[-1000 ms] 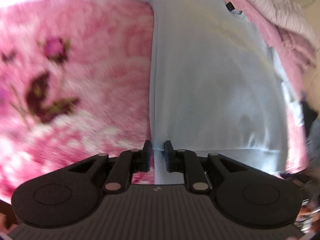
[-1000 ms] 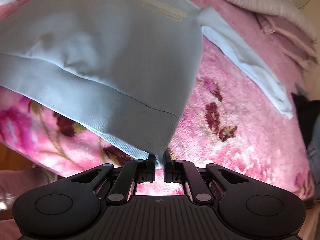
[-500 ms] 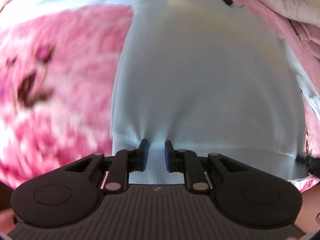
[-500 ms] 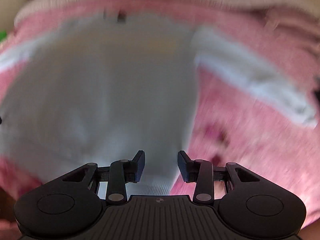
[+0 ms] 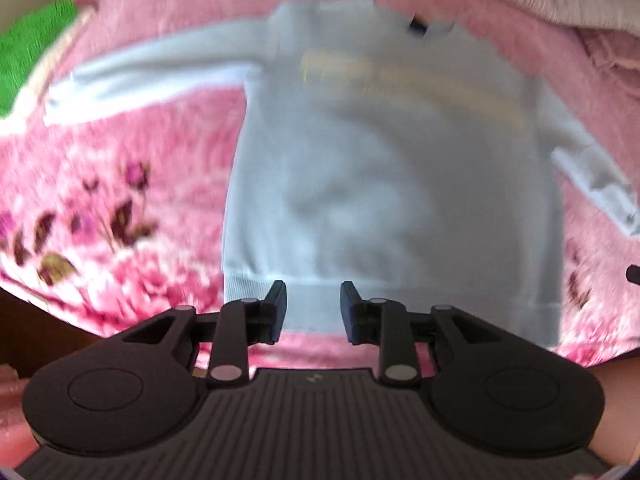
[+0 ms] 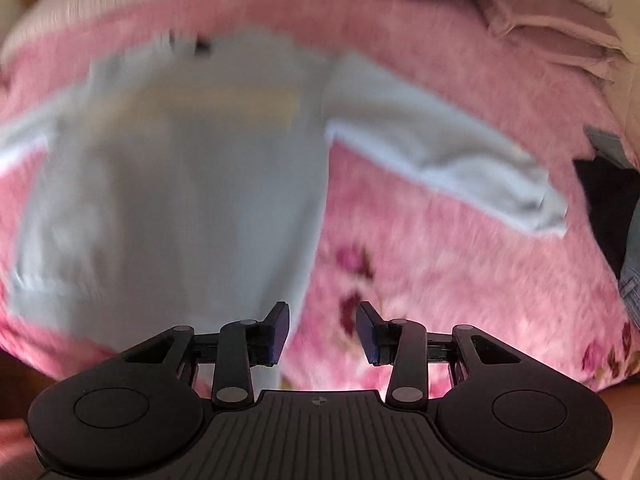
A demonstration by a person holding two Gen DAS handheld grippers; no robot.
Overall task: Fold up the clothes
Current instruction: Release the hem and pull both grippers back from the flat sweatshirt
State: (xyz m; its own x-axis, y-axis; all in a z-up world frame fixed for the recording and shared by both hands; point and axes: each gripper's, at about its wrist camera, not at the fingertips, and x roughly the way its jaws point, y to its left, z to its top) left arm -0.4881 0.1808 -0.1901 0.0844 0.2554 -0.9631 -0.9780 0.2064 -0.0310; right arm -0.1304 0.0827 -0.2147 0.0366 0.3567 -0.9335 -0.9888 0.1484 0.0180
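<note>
I am holding my left gripper [image 5: 312,300] above the ribbed hem of the pale blue sweatshirt [image 5: 392,168]; its jaws are opening with nothing between them. My right gripper [image 6: 322,322] is opening too, empty, over the pink floral blanket [image 6: 440,264] just beside the hem corner. The sweatshirt is lying flat, sleeves spread. Blurred, perhaps a pale print is crossing its chest.
</note>
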